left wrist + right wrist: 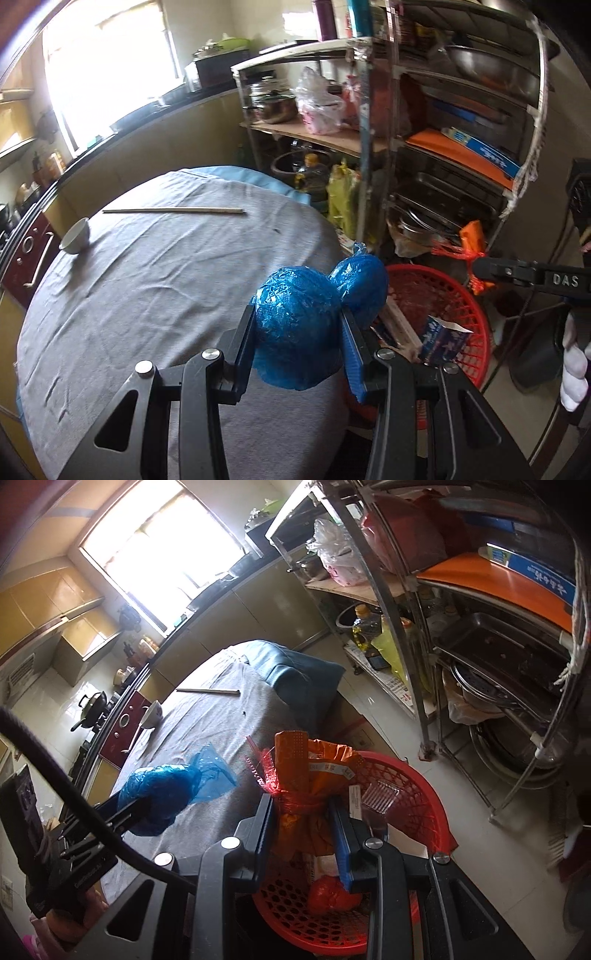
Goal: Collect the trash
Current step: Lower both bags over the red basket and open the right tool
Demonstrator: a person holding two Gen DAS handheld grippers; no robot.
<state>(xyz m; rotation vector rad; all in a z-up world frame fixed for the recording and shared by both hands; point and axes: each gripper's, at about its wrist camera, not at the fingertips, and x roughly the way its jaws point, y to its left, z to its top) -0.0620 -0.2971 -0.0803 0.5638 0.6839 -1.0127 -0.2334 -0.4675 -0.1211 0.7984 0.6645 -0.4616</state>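
My left gripper (299, 325) is shut on a blue plastic-wrapped bundle (303, 317), held above the right edge of the grey-clothed table (147, 295). The bundle also shows in the right wrist view (162, 786). My right gripper (301, 805) is shut on an orange packet tied with red netting (295, 775), held over the red plastic basket (413, 790). That basket (443, 295) sits on the floor beside the table and holds a small carton (439, 339) and other wrappers. The right gripper with its orange packet (471, 236) shows at the right of the left wrist view.
A white bowl (75, 236) and a pair of chopsticks (173, 211) lie at the table's far side. A metal shelf rack (443, 147) full of pots, trays and bags stands right of the basket. A kitchen counter (129, 122) runs behind the table.
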